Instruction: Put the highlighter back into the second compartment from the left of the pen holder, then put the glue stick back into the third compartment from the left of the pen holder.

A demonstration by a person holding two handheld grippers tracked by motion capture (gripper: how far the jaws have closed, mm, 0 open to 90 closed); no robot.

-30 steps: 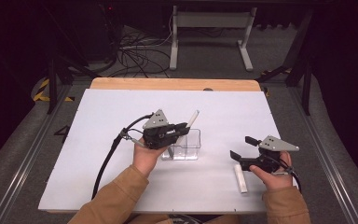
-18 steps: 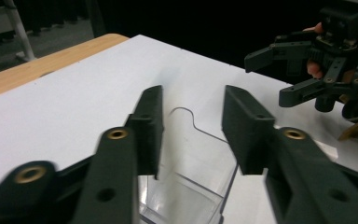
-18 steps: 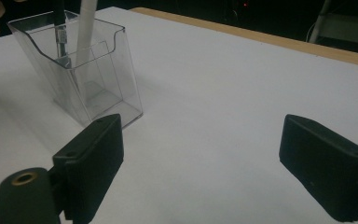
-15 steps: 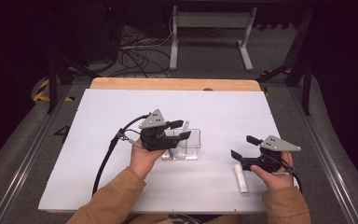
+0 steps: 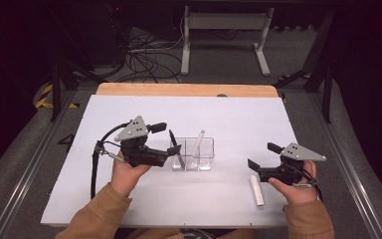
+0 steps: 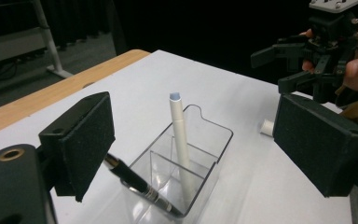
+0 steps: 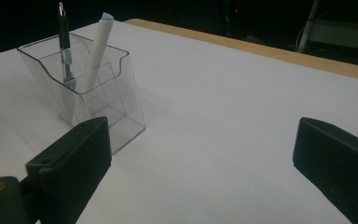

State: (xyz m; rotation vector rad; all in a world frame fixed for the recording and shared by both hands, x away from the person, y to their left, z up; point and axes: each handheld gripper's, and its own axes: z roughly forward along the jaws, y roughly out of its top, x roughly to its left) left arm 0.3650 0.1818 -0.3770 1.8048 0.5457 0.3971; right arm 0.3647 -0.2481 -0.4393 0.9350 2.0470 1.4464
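A clear plastic holder (image 5: pixel 205 155) stands mid-table with a divider inside. A black pen (image 5: pixel 175 148) leans in its left compartment and a white pen (image 5: pixel 197 143) in its right one. My left gripper (image 5: pixel 168 138) hovers just left of the holder. Its jaws have just been opening, and the black pen (image 6: pixel 140 184) stands free of the pads. My right gripper (image 5: pixel 262 156) is at the right, jaws wide and just opened further, nothing between them. Another white pen (image 5: pixel 256 190) lies flat on the table below it. The holder (image 7: pixel 116 93) also shows in the right gripper view.
The white tabletop (image 5: pixel 129 204) has a wooden strip (image 5: pixel 179 89) along its far edge. A black cable (image 5: pixel 95 164) trails from the left gripper toward the near left. Metal rails (image 5: pixel 35 164) run along both table sides.
The left gripper opened and let go of the black pen, which now leans in the holder. That hand drew back to the left and rose. The right jaws spread a little wider.
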